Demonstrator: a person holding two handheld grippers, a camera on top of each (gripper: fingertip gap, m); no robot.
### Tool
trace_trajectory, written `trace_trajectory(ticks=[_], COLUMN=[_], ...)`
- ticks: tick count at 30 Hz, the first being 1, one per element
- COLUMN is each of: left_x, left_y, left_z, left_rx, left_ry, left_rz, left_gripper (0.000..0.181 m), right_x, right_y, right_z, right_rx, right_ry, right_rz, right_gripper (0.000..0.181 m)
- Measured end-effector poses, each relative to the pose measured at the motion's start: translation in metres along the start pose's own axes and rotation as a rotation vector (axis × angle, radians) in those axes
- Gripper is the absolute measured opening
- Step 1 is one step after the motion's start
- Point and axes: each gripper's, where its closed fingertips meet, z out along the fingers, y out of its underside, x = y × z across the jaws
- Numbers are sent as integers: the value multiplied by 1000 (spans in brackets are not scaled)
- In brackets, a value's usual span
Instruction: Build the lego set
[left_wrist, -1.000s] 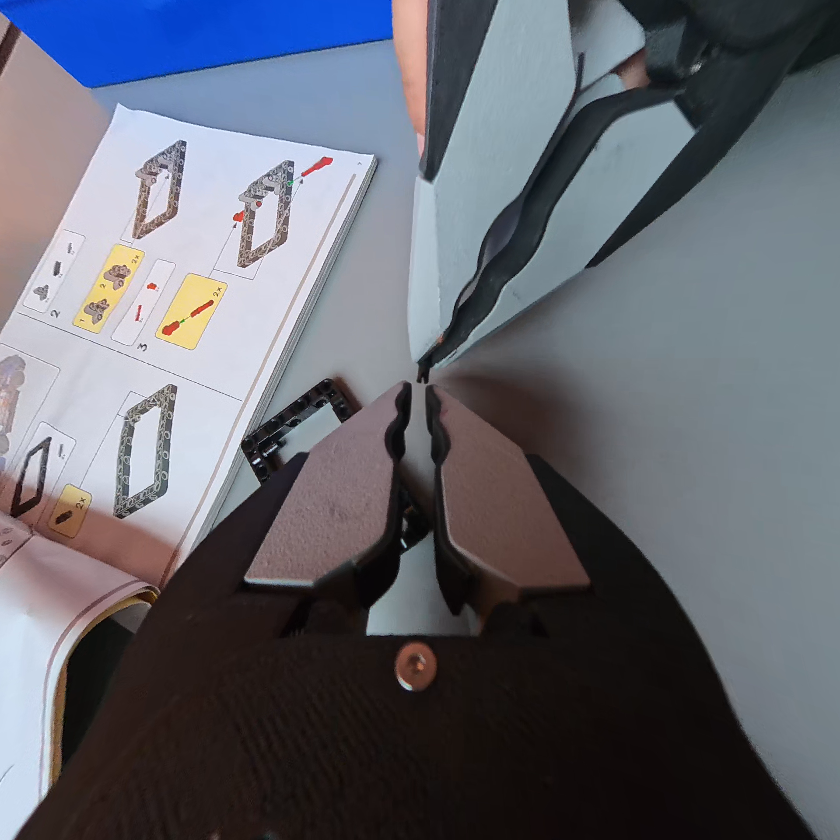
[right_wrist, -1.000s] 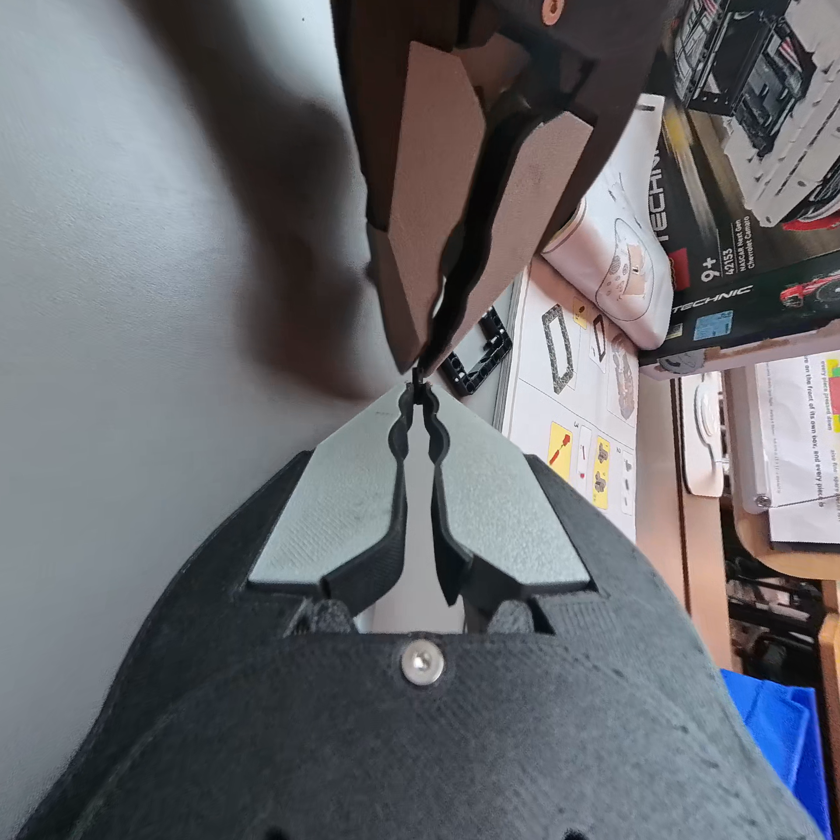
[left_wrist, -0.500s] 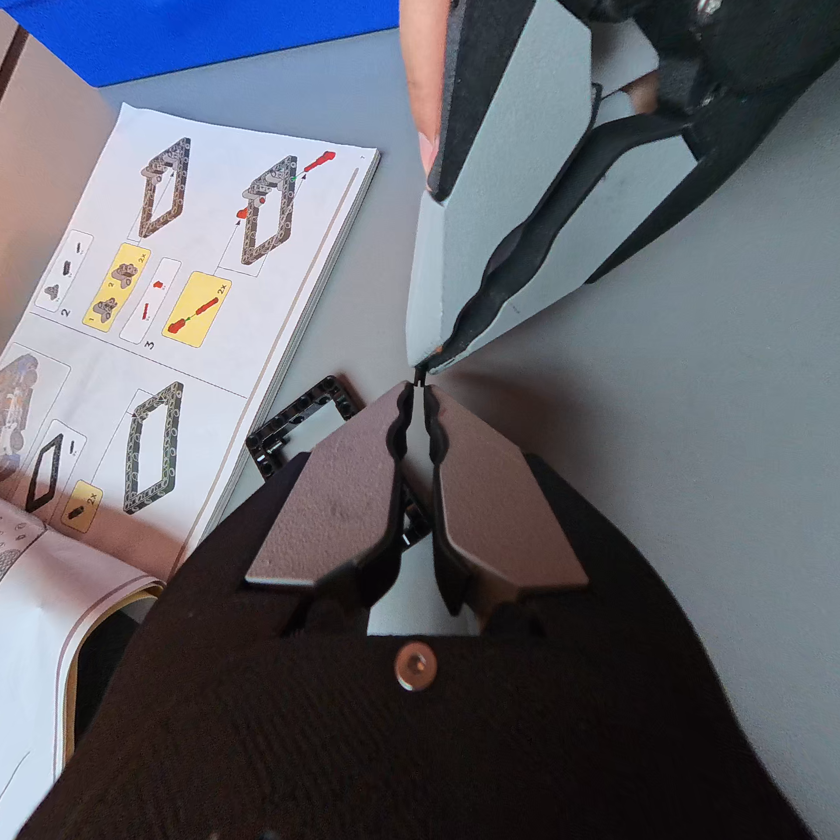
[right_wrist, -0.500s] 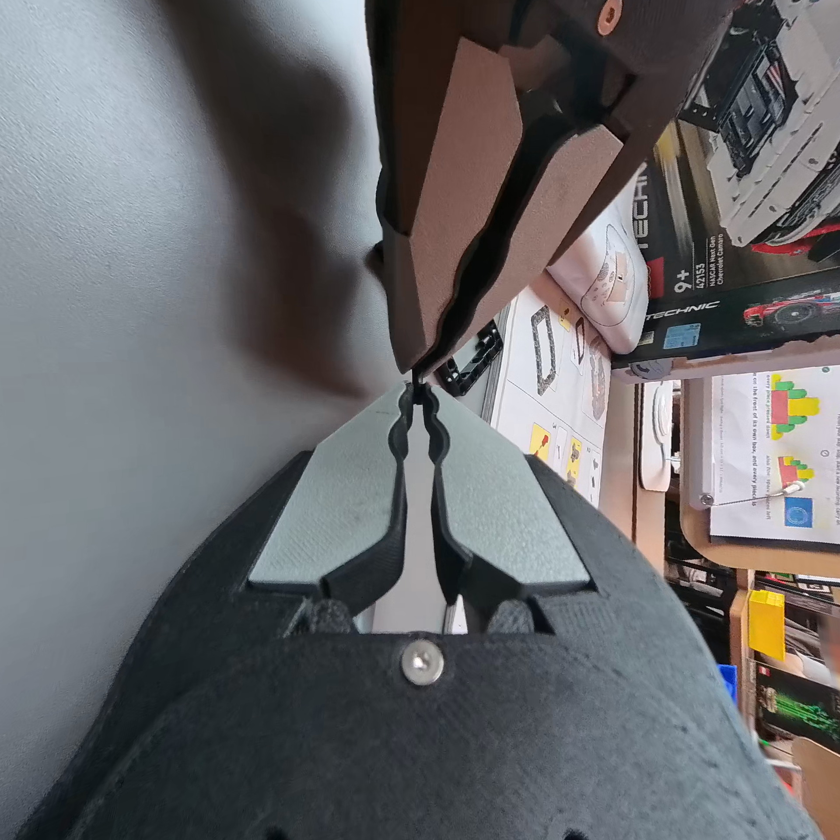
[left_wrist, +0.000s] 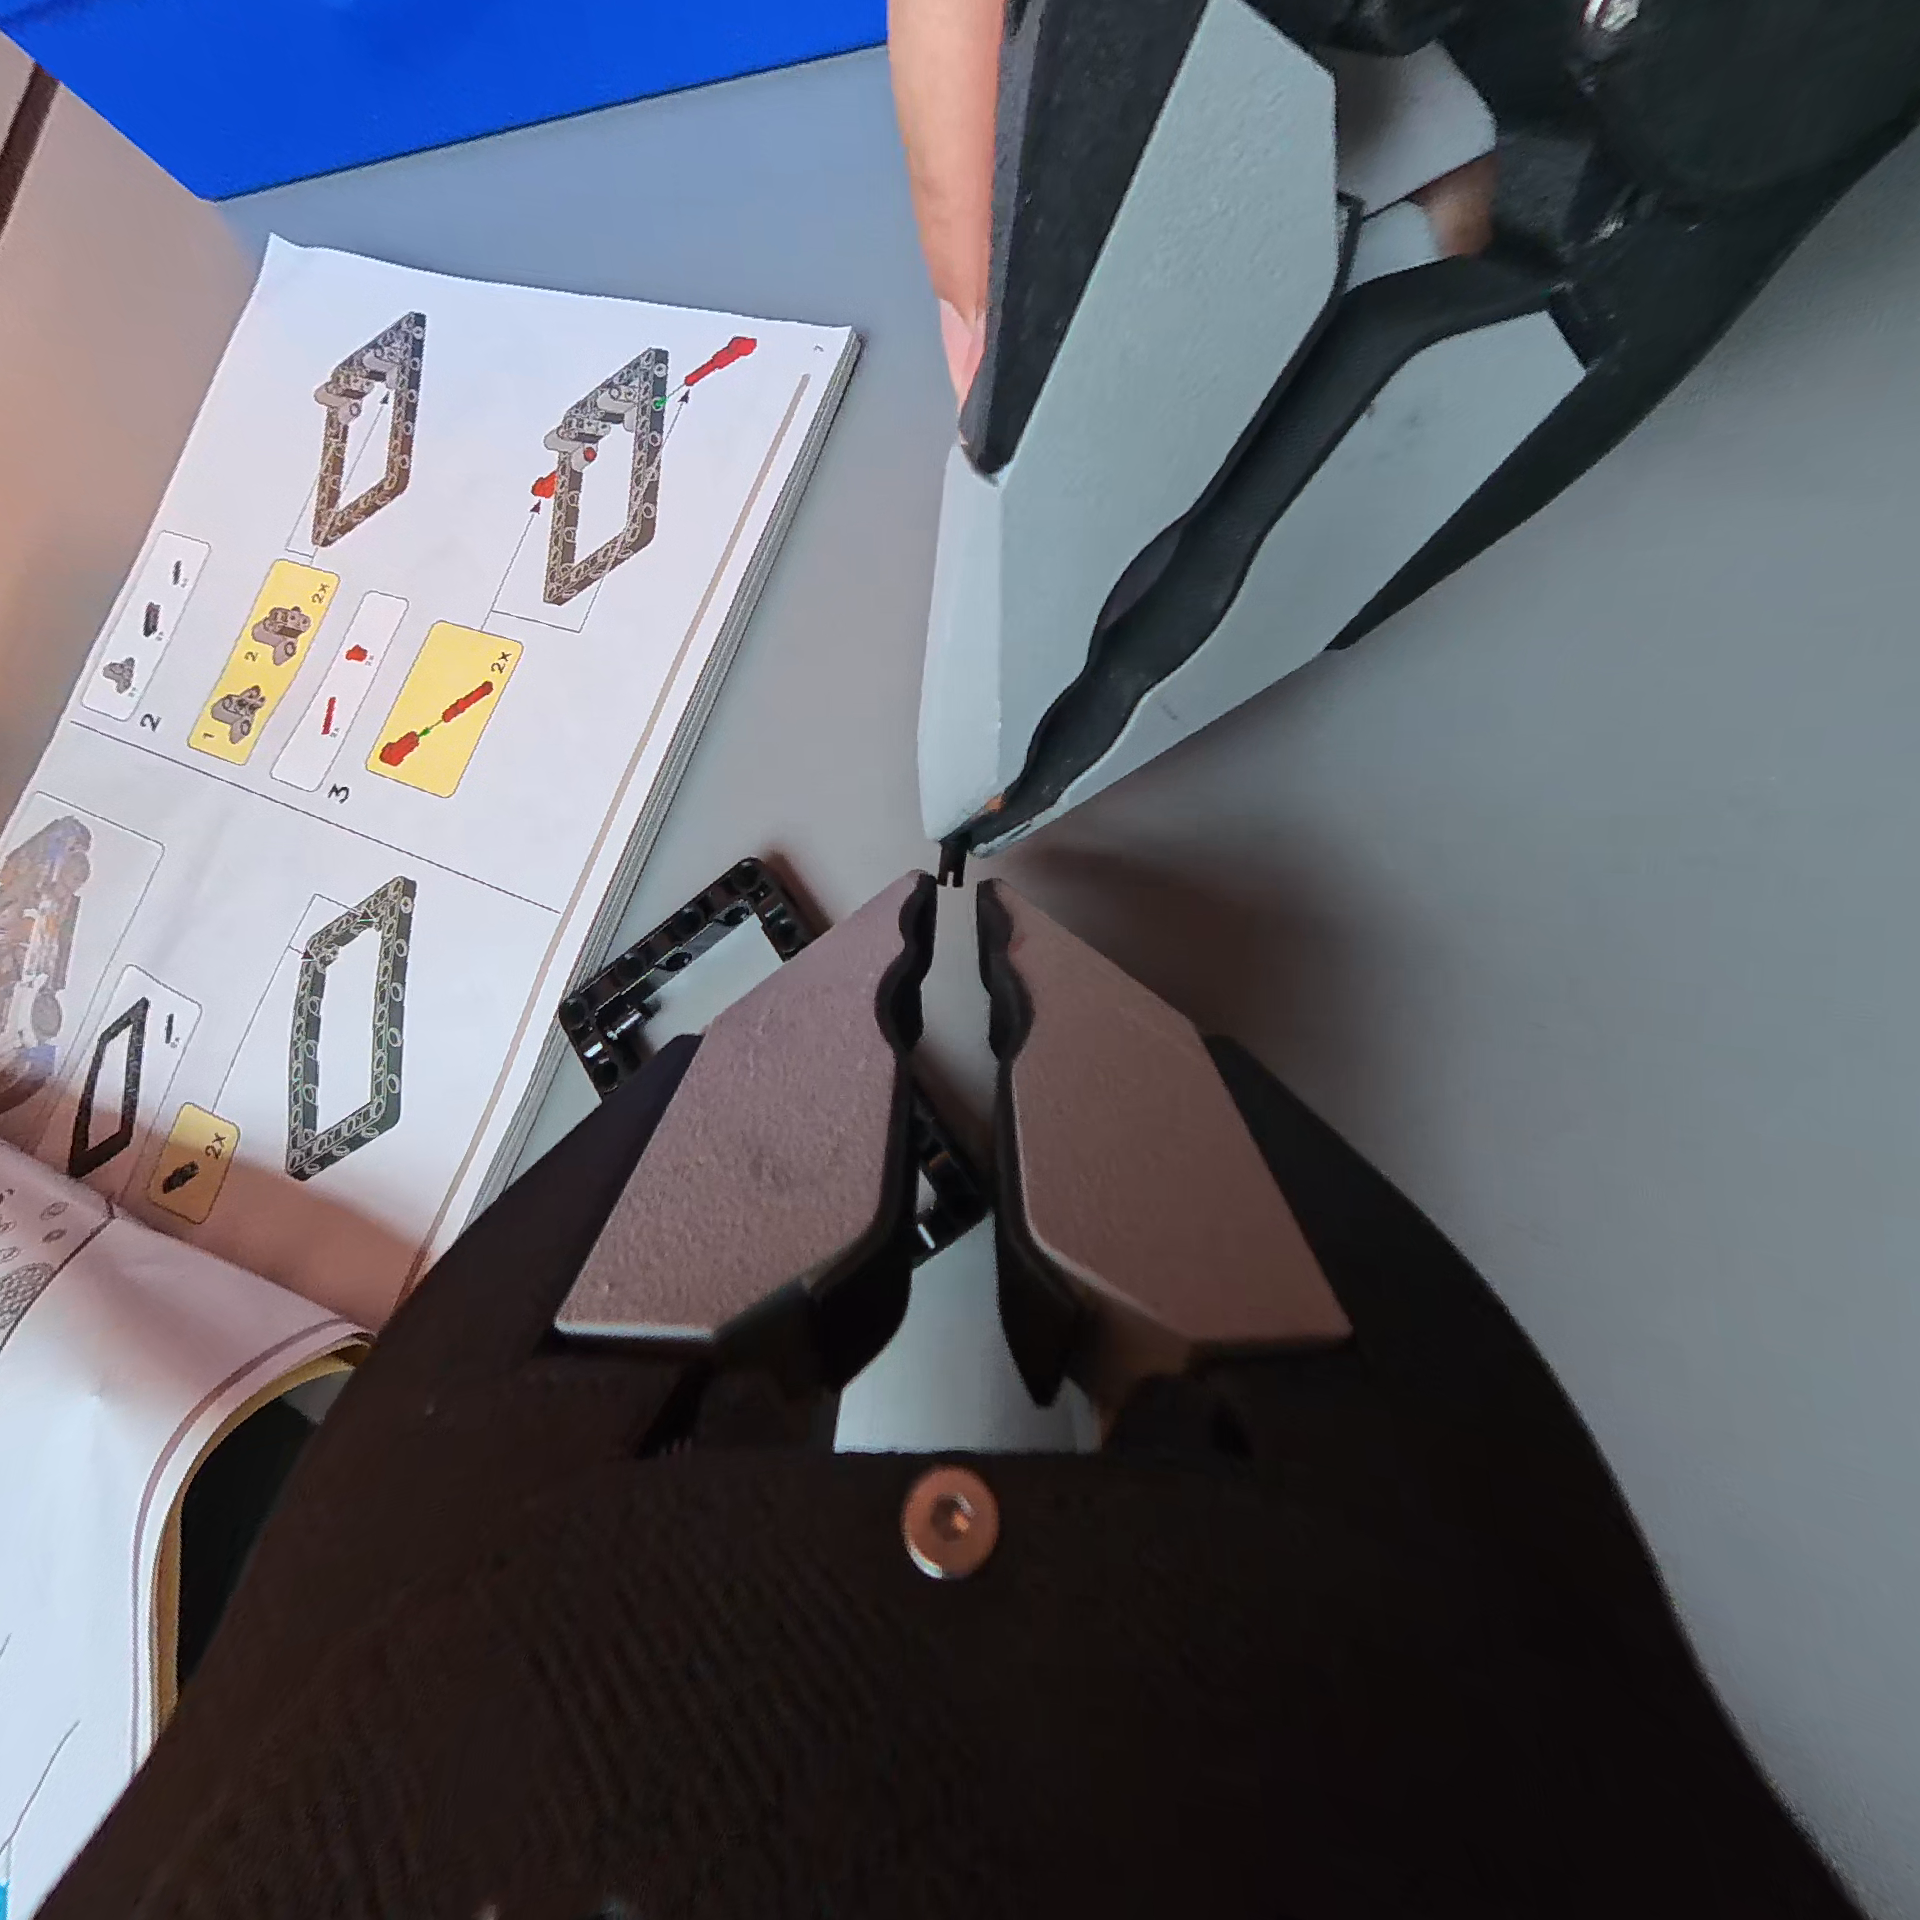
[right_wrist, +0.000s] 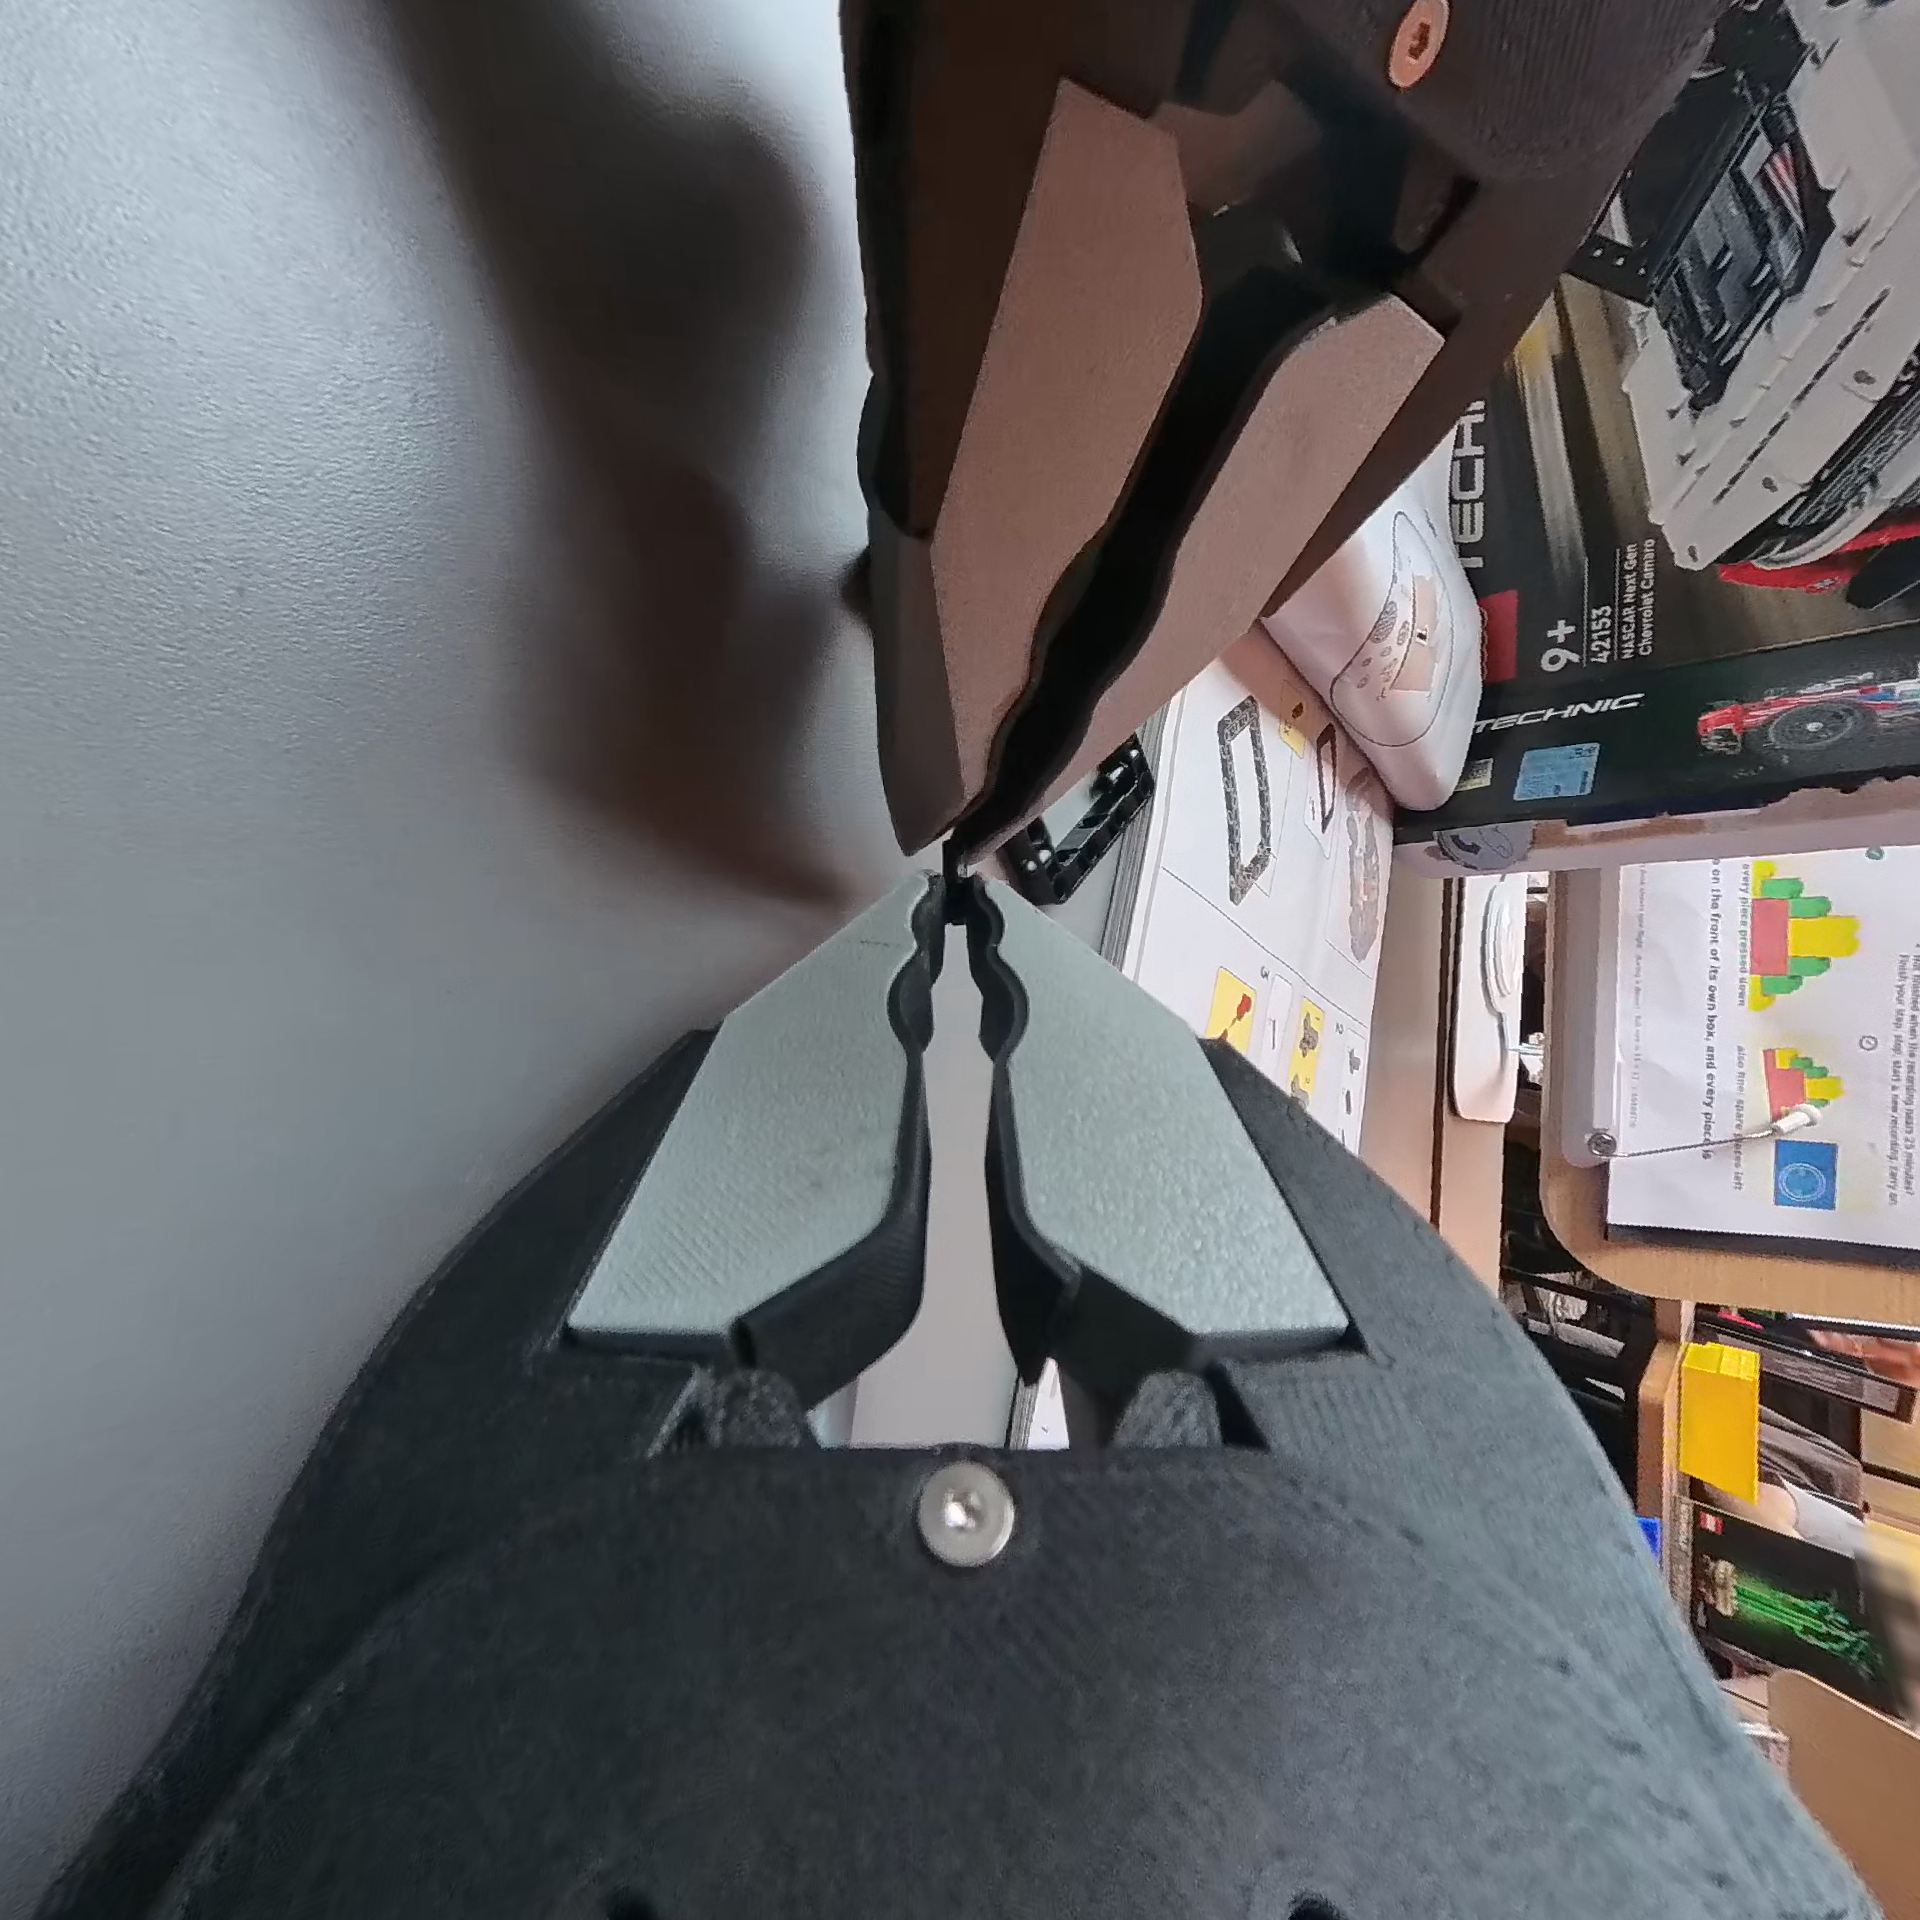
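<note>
Both tongs meet tip to tip above the grey table (left_wrist: 1558, 935): the left tongs (left_wrist: 953, 896) have eased apart a little since a second ago, while the right tongs (right_wrist: 954, 902) stay pinched on the tiny black peg (left_wrist: 950, 865). That suggests a handover to the right, with the black frame (left_wrist: 686, 951) waiting at nine o'clock beside the booklet (left_wrist: 436, 665).

Two grippers tip to tip above the table (left_wrist: 1558, 935), left gripper (left_wrist: 954, 896) below, right gripper (left_wrist: 982, 826) above, tiny peg (left_wrist: 950, 864) between the tips. Frame piece (left_wrist: 686, 961) flat on the table just left of them, touching the open booklet (left_wrist: 468, 675) further left. Box (right_wrist: 1662, 644) beyond the booklet.
</note>
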Motion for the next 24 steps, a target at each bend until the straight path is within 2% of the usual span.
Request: trace_trajectory(ticks=[1, 14, 19, 21, 24], left_x=[0, 1, 0, -1, -1], left_y=[0, -1, 1, 0, -1], left_z=[0, -6, -4, -4, -5], left_rx=[0, 1, -46, -52, -29], left_ry=[-3, 2, -61, -84, -78], left_rz=[1, 33, 114, 136, 144], left_gripper=[4, 1, 0, 1, 0], right_x=[0, 1, -1, 0, -1], right_y=[0, -6, -5, -4, -5], right_z=[0, -3, -2, -2, -4], right_rx=[1, 29, 7, 19, 97], right_ry=[0, 13, 26, 17, -80], right_rz=[-4, -13, -46, -10, 179], right_gripper=[1, 1, 1, 1, 1])
